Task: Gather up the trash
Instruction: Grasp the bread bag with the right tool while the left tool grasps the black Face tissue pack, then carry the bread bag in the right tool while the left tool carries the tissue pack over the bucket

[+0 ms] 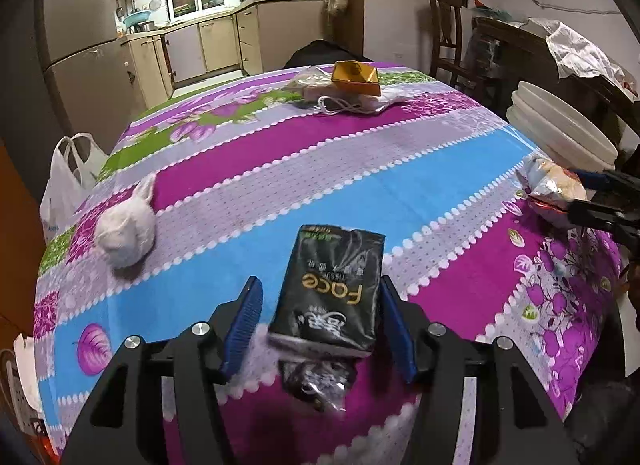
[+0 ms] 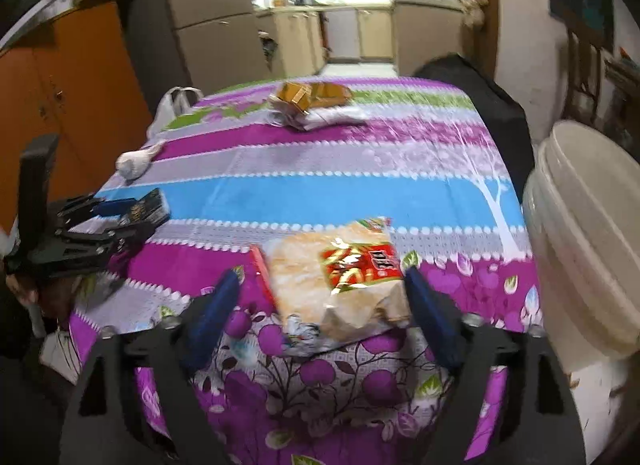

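From the left wrist camera, the left gripper [image 1: 320, 317] hovers at 6 o'clock with its blue fingers [image 1: 244, 325] spread; the black tissue pack [image 1: 330, 289] sits between them, a clear gap on the left side and the right finger just beside its edge, no squeeze visible. Below the pack lies a crumpled clear wrapper [image 1: 316, 385]. The floral tablecloth [image 1: 304, 169] fills the middle. A white crumpled tissue ball [image 1: 126, 231] lies at 9 o'clock, a gold carton on a heap of wrappers [image 1: 356, 79] at 12 o'clock, a white plastic bag [image 1: 68, 181] hangs off the edge at 9 o'clock, and a white bucket [image 1: 560, 125] stands at 3 o'clock

From the right wrist camera, blurred, the right gripper [image 2: 324, 305] stands wide apart around a snack bag [image 2: 340, 277] with a red label; both fingers are clear of it. The bucket rim [image 2: 588, 225] is at 3 o'clock, off the table's edge
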